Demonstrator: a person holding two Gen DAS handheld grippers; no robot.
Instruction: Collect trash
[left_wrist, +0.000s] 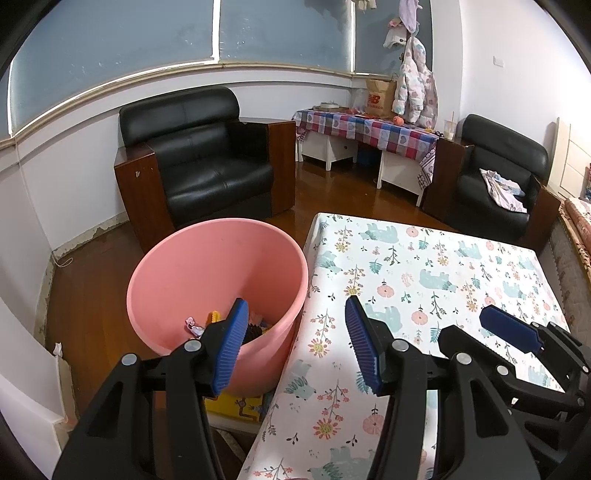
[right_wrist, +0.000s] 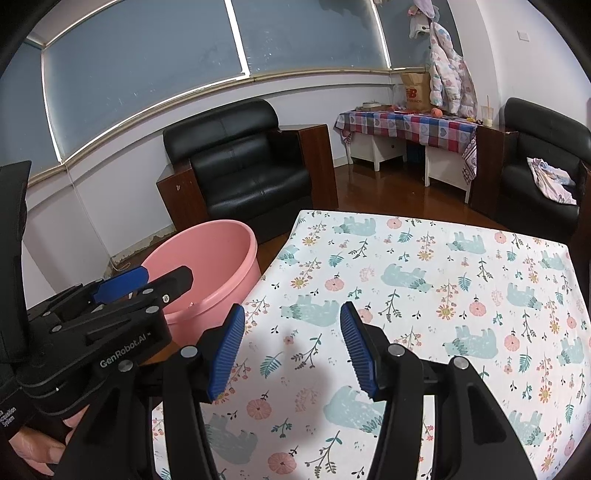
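Observation:
A pink plastic bin (left_wrist: 218, 280) stands on the floor at the table's left edge, with several small colourful scraps (left_wrist: 207, 325) at its bottom. It also shows in the right wrist view (right_wrist: 214, 266). My left gripper (left_wrist: 295, 343) is open and empty, over the gap between the bin and the table. My right gripper (right_wrist: 291, 347) is open and empty above the table (right_wrist: 424, 295), which has a white cloth with bears and flowers. The right gripper (left_wrist: 513, 332) shows at the right of the left wrist view; the left gripper (right_wrist: 125, 284) shows at the left of the right wrist view.
A black armchair (left_wrist: 207, 155) stands behind the bin. A second black armchair (left_wrist: 498, 181) holds a cloth. A side table with a checked cloth (left_wrist: 369, 129) stands at the back wall. A yellow box (left_wrist: 240, 406) lies under the table edge.

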